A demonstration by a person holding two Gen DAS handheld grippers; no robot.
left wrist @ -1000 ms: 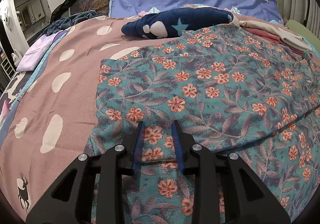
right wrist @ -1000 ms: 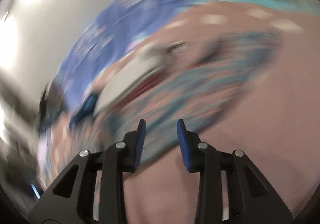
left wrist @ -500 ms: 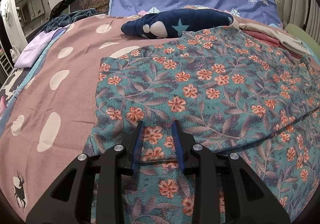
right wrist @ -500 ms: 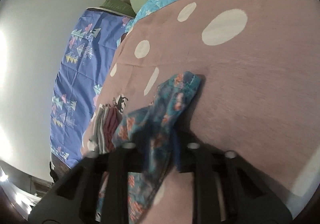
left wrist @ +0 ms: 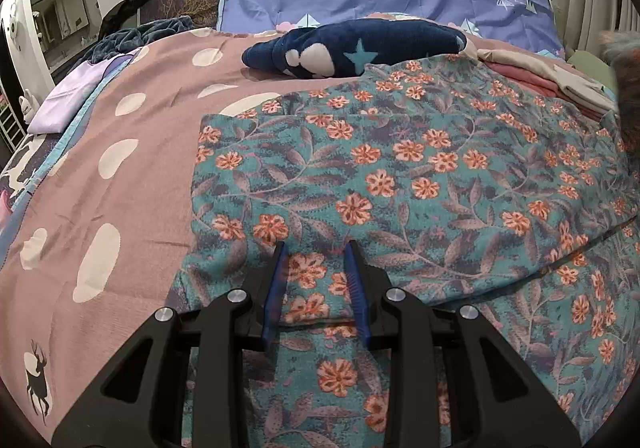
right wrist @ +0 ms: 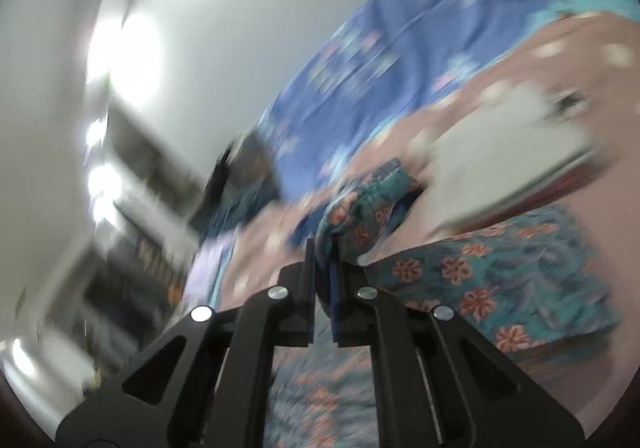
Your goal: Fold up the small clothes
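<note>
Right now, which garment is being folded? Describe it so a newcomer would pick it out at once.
Start at the pink spotted bedspread that covers the bed. Spread across its middle, below the navy plush blanket, lies the floral garment. It is the only teal cloth with orange flowers; the folded stack beside it is plain pink and beige.

Cloth on cloth, with hard plastic tools

The floral garment (left wrist: 400, 176) is thin, matt woven cloth on a matt, finely ribbed pink bedspread (left wrist: 132, 184); at 12 o'clock lies a fuzzy navy fleece (left wrist: 360, 48); the left gripper (left wrist: 316, 272) is matt black plastic with shiny metal screws.
</note>
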